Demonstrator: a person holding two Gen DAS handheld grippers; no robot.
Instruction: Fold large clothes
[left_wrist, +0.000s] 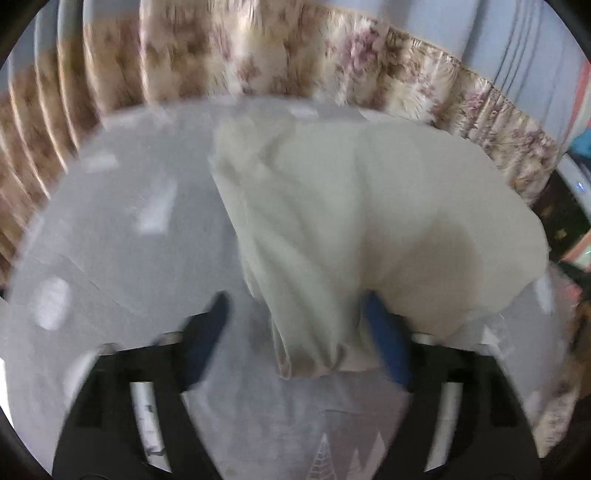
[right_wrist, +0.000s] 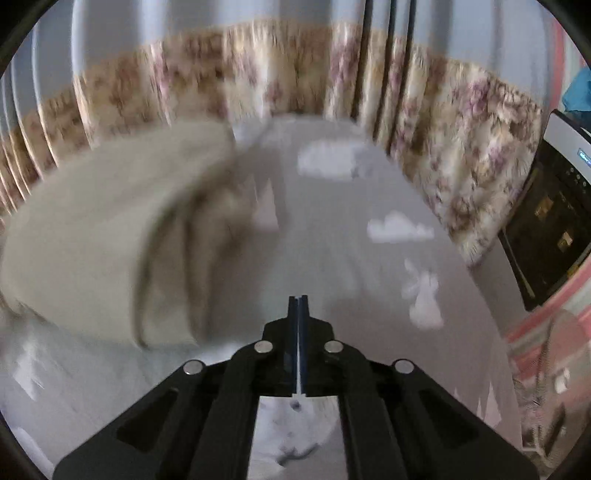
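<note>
A cream garment (left_wrist: 332, 221) lies bunched and partly folded on the grey printed bed sheet (left_wrist: 122, 229), between the gaping left tool (left_wrist: 295, 321) fingers — no pad pressing. Right tool (right_wrist: 298, 299) closed, empty — bare sheet ahead.

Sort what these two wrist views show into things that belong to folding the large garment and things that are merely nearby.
Part of the job:
- cream garment, bunched up
- left gripper, open, cloth between its fingers
- right gripper, shut, empty
- grey patterned sheet, the work surface

Just nearby:
- floral curtain
- dark cabinet
- blue item, top right, too blurred to identify
</note>
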